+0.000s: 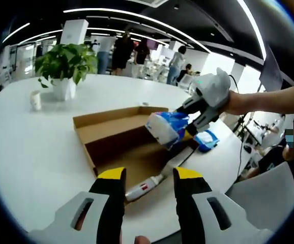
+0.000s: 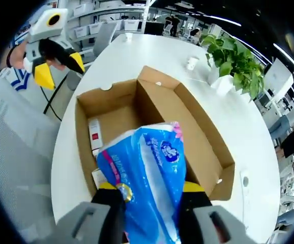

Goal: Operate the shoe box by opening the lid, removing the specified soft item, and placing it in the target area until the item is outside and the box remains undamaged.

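The brown shoe box [image 1: 117, 143] lies open on the white table. My right gripper [image 2: 151, 188] is shut on a soft blue tissue pack [image 2: 148, 170] and holds it above the near end of the box [image 2: 206, 136]. In the left gripper view the same pack [image 1: 166, 127] hangs over the box's right side, pinched by the right gripper [image 1: 195, 119]. My left gripper [image 1: 149, 175] stands open at the box's near edge with nothing between its yellow tips. It shows again as the left gripper [image 2: 60, 68], held off the table's edge.
A white tube with a red label [image 2: 94, 134] lies on the box floor [image 1: 143, 188]. A second blue pack [image 1: 206, 140] rests on the table beside the box. A potted plant [image 1: 65, 63] and a small white cup [image 1: 35, 100] stand further back. A grey chair [image 2: 15, 152] is at the table's edge.
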Motion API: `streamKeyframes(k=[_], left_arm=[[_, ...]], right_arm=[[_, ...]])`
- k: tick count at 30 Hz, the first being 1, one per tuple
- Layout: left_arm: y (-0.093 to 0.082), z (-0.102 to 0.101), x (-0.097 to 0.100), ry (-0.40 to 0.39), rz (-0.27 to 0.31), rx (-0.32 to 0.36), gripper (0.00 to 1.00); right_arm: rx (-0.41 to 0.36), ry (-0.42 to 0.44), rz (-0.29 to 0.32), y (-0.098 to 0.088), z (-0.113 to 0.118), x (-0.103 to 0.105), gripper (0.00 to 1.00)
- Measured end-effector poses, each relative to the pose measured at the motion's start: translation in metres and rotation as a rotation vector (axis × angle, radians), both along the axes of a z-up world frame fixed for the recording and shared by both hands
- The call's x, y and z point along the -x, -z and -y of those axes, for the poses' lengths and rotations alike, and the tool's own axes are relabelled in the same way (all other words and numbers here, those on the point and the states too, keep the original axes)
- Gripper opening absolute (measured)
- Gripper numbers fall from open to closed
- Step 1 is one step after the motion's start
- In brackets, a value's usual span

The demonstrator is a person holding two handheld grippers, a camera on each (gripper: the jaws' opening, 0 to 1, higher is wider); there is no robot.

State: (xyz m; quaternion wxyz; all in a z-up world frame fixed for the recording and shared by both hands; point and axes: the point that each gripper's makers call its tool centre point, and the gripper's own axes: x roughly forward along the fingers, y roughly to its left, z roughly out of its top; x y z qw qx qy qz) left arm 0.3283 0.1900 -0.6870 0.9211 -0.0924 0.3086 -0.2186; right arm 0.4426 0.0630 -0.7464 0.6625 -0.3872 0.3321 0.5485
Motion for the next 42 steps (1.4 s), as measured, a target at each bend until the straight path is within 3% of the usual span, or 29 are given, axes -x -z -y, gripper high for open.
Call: streamKeyframes(k=[5,15,42], left_arm=[[-0.001,0.003,-0.001,0.014,0.001,-0.006,0.37],[-0.005,0.02,-0.006,0.049,0.008,-0.013,0.37],[-0.006,0.092,-0.023,0.169,-0.008,-0.027,0.38]], right_arm=[[0.0,0.003,0.01,-0.005,0.006,-0.001,0.36],[0.03,0.029,0.035,-0.013,0.041,-0.011,0.36],[0.055,0.15,0.018,0.0,0.151,-0.013,0.36]])
